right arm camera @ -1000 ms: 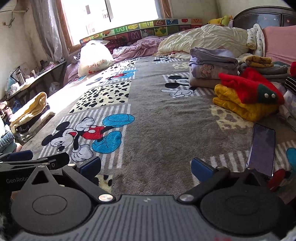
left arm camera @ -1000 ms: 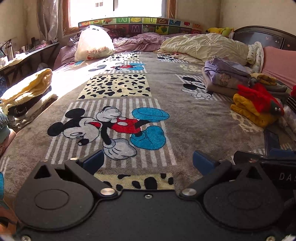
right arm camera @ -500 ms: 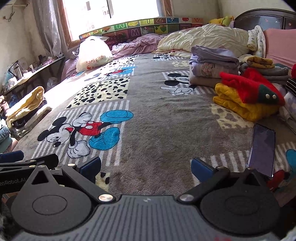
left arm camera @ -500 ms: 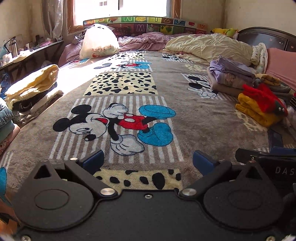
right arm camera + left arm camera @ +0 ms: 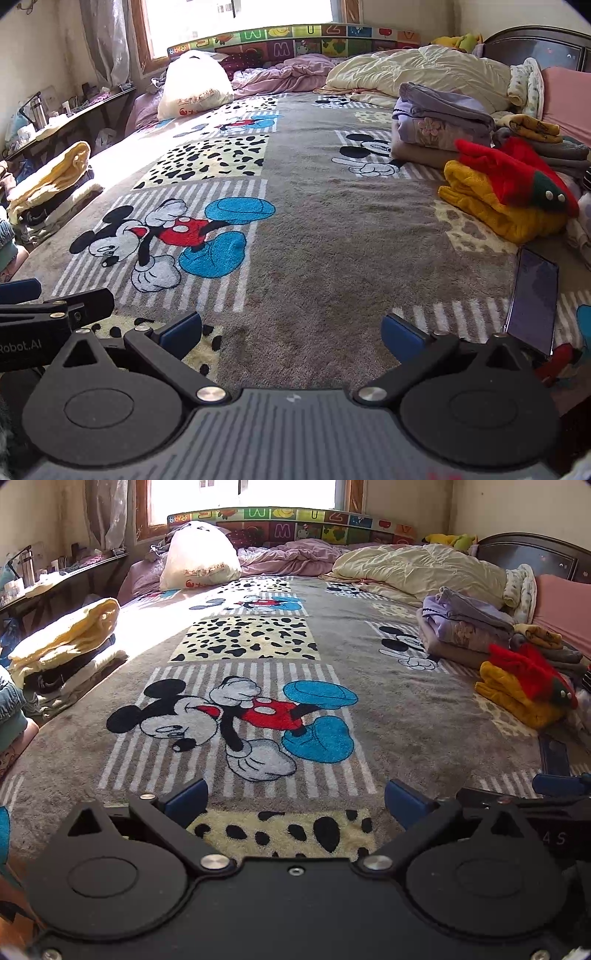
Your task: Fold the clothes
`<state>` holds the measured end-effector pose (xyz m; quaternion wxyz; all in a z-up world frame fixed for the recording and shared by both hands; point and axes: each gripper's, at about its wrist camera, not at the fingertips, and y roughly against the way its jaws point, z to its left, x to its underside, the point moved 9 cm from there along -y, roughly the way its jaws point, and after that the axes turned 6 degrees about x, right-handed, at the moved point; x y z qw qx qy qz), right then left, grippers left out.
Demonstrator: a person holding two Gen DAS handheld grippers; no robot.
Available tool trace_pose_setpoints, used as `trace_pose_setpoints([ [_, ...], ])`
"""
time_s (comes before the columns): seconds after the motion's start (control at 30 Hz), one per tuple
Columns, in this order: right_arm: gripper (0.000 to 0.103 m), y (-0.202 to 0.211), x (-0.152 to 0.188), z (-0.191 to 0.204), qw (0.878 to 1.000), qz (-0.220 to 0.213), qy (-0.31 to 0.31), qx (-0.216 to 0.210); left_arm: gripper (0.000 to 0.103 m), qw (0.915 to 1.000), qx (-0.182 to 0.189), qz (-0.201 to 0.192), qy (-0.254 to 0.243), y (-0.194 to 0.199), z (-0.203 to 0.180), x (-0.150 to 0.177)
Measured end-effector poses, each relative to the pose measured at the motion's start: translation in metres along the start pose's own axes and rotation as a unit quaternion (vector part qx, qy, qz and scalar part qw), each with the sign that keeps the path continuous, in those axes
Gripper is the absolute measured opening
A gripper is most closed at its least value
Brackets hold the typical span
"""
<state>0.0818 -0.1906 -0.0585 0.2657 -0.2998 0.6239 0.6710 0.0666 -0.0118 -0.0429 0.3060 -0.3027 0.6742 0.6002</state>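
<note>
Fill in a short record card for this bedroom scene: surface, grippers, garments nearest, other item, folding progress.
Surface: cartoon-print blanket spread on a bed
Left gripper: jaws open, empty
Right gripper: jaws open, empty
Garments nearest: red garment lying on a yellow garment, at the right
Other item: phone flat on the blanket
Folding progress: nothing gripped yet

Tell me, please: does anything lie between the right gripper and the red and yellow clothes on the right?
Mostly no. From the right gripper, open and empty, bare blanket runs to the red and yellow clothes. Only a phone lies on the blanket just right of that path, near the gripper's right finger.
</note>
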Motion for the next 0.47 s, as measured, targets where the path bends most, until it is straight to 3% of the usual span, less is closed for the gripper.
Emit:
trace_pose_setpoints([
  [0.47, 0.103, -0.0031, 0.0005, 0.0048, 1.0, 0.001, 0.007, 0.002, 0.103, 0.9999, 0.003, -0.014, -0.001, 0.001, 0.0058, 0.0003],
])
